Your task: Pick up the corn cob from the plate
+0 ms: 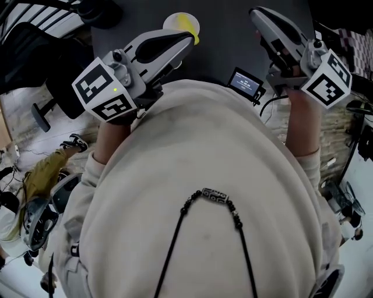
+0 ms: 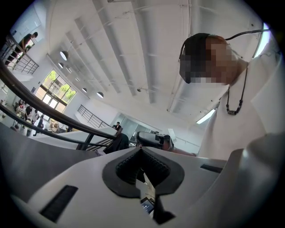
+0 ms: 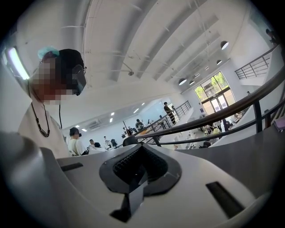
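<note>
While I hold both tools level in front of my chest, the left hand-held gripper (image 1: 185,38) has its jaws closed together with nothing between them. The right hand-held gripper (image 1: 258,14) is likewise closed and empty. The corn cob (image 1: 190,27) lies on the pale plate (image 1: 172,22) at the far side of the dark counter (image 1: 221,41). Its yellow end shows just past the left tip. Whether that tip touches the plate, I cannot tell. A small device with a lit screen (image 1: 245,81) sits at the counter's near edge, nearer the right hand-held gripper.
</note>
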The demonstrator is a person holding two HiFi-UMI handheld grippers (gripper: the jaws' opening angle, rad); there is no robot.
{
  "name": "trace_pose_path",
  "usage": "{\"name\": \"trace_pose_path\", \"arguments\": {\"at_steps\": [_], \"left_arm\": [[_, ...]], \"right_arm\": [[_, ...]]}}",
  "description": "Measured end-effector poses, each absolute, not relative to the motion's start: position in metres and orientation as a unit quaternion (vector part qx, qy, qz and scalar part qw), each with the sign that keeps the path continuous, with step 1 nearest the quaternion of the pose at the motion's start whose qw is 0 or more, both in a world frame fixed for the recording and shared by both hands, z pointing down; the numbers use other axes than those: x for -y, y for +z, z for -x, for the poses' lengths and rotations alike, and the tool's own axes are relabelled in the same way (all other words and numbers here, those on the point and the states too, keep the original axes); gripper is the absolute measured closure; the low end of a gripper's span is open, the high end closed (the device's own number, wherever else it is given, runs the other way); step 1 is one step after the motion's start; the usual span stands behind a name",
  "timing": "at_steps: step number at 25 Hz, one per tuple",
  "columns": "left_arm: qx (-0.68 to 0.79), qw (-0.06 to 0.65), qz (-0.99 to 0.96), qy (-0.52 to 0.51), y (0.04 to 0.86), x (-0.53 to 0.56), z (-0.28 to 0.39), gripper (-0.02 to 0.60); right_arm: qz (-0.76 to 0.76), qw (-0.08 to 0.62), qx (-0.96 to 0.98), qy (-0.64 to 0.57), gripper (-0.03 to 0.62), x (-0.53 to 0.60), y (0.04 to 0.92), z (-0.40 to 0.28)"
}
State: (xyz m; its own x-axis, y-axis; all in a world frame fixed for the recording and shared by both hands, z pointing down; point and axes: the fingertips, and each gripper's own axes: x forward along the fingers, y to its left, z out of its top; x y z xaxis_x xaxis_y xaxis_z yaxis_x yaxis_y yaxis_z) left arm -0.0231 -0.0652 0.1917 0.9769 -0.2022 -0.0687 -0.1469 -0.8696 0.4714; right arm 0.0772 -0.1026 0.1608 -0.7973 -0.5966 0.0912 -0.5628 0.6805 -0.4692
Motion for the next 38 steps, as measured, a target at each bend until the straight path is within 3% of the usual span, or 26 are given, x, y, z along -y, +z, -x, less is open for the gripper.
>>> {"name": "trace_pose_path", "arguments": {"at_steps": [38], "left_arm": [[0.180, 0.289, -0.938, -0.074, 0.222, 0.064, 0.068, 0.581]], "right_arm": [[0.286, -0.016, -0.915, -0.282, 0.576, 0.134, 0.202, -0.039]]}}
